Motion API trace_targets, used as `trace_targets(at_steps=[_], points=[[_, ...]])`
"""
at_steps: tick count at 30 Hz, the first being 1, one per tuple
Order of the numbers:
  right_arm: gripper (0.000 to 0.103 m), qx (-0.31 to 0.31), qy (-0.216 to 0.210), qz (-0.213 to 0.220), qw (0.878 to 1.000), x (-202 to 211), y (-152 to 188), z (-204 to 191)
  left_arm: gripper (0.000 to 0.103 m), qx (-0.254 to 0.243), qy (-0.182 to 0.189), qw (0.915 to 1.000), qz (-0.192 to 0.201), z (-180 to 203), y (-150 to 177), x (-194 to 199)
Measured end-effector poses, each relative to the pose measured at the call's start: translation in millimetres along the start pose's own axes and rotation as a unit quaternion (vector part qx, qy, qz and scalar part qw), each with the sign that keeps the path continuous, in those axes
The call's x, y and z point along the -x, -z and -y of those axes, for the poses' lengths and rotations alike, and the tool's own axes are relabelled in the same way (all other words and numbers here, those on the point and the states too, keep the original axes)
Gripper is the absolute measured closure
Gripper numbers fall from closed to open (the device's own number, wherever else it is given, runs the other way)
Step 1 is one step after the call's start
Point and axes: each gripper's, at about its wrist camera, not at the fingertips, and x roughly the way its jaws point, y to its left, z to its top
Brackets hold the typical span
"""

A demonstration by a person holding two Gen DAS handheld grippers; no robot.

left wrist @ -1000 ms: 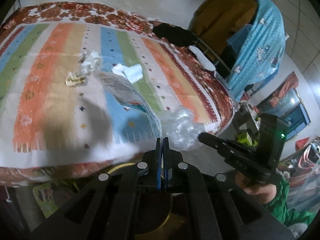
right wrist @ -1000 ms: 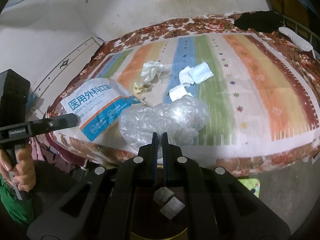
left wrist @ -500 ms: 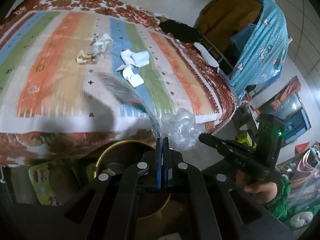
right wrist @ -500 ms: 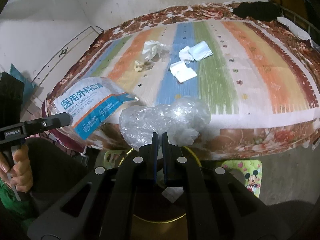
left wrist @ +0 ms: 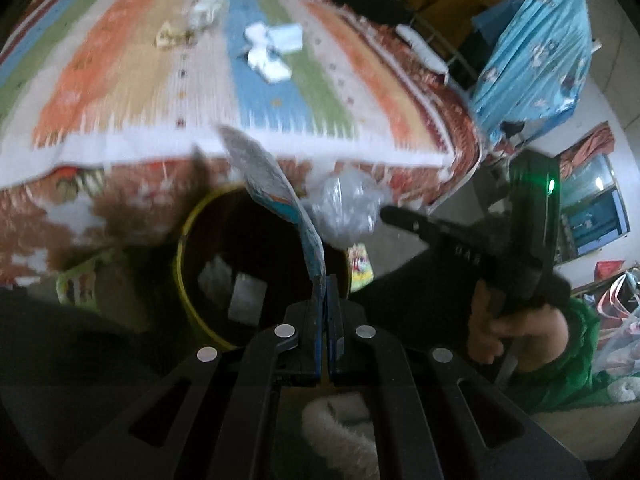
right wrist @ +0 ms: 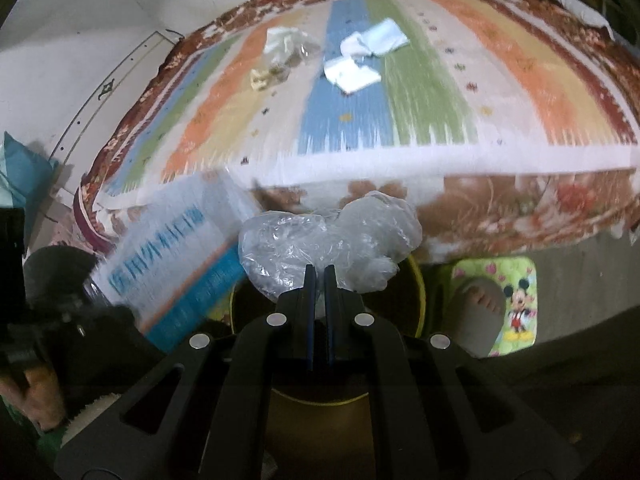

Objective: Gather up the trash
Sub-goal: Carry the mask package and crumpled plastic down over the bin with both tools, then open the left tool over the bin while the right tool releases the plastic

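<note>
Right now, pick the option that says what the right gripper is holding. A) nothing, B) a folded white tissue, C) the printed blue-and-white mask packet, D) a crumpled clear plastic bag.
D: in the right wrist view the right gripper is shut on the crumpled clear plastic bag above the yellow-rimmed bin, while the printed mask packet hangs from the left gripper.

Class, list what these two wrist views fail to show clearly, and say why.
- Bin contents: left view, dark and blurred.
- Printed packet text: right view, motion blur.
- Bin interior: right view, hidden behind clear plastic bag and right gripper.
- Yellowish scrap: too small to identify.
</note>
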Motion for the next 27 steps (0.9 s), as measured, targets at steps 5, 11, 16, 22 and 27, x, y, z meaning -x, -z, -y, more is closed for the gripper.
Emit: trace_targets(at_steps=[5,11,16,22,27], points=[[0.1,-0.012,-0.007,-0.032,0.999,-17,9,-2,0.102,-0.001,-0.005,0.9993,-0.038,1,14,-16],[0.1,-0.014,0.009,-0.04,0.999,-25,7,0,0.102,-0.012,-0.033,0.997,-0.069,3,12,-35],[0.1,-0.012,0.033,-0.045,0.998,-32,6,1,0.102,-0.009,-0.047,0.9957,-0.08,2,10,-44],[0.099,-0.024,0.036,-0.072,0.996,-51,6,4,0.102,0.016,-0.044,0.9943,-0.096,-4,7,-59],[0.099,-0.044,0.044,-0.1,0.993,-79,1,7,0.102,0.04,-0.043,0.9909,-0.121,-11,0,-75]])
